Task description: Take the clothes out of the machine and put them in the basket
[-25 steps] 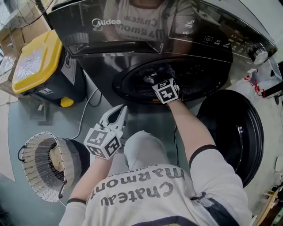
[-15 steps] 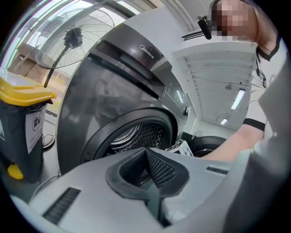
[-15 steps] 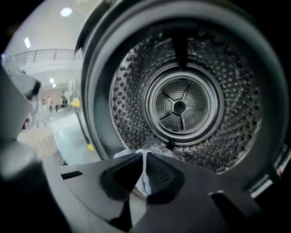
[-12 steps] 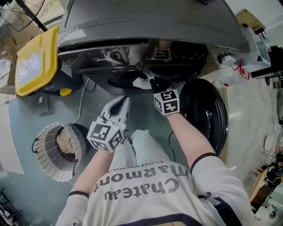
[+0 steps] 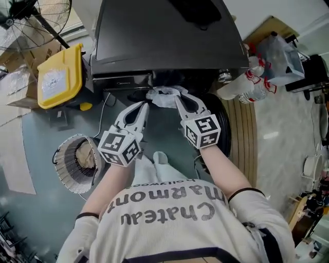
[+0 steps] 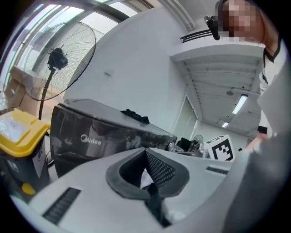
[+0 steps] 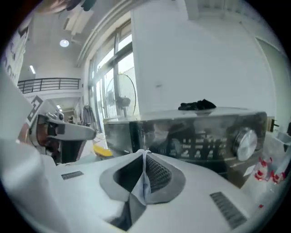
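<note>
White plastic claws are raised side by side in front of the person, both aimed at the machine. The right gripper (image 5: 179,100) is clamped fully shut on a thin fold of the white cloth (image 5: 163,96), which bunches just past its tips in front of the drum mouth. I'd say it is held up like that so it clears the door before being carried off. The left gripper (image 5: 142,108) sits just beside the cloth's left edge, its tips together as well. I can make out nothing pinched in it, so it looks like a spare, ready to catch a trailing end.

On the floor to the person's left is the basket (image 5: 68,181), mesh-walled and tipped a little, with one tan garment (image 5: 86,154) already in it and room for more. It lies well apart from the cloth, so the job next calls for a swing left and down.

Behind, the machine (image 5: 164,36) has its door (image 5: 225,123) open to the right; what remains in the drum I can't see. A small black thing (image 5: 198,10) lies on its lid, and a yellow-lidded bin (image 5: 59,77) stands alongside.
</note>
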Available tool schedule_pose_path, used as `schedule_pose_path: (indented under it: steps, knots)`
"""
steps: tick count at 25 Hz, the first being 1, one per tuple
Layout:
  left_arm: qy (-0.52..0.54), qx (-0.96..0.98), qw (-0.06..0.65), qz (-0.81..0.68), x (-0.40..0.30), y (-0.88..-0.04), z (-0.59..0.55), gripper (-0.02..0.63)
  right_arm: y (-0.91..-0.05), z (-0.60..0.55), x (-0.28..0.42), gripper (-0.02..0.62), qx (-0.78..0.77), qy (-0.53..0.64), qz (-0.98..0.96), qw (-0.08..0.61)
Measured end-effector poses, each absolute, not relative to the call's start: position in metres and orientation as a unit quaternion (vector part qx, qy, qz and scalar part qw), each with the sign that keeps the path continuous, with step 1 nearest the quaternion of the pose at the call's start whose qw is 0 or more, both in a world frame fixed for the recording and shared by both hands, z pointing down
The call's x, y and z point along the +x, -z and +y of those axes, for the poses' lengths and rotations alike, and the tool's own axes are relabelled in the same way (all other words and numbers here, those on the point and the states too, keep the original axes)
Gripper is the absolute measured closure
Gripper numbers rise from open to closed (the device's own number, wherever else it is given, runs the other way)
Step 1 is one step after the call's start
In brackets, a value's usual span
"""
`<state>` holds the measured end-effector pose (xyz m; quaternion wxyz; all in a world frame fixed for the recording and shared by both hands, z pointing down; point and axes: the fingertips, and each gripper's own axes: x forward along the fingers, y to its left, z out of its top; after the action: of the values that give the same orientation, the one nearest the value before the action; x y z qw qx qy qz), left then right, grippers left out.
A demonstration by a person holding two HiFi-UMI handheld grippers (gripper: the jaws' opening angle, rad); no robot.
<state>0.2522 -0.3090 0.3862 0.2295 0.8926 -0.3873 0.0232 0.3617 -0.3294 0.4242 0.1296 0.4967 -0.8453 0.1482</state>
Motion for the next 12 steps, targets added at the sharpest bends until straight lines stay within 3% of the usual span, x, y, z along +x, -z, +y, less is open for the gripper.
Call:
schedule_pose_path:
  steps: [12]
  knots:
    - [0.025,0.884,0.185,-0.428,0.24,-0.258,-0.302,0.598,-0.186,-0.314,0.418,0.554,0.518,-0.102,-0.844,-0.091]
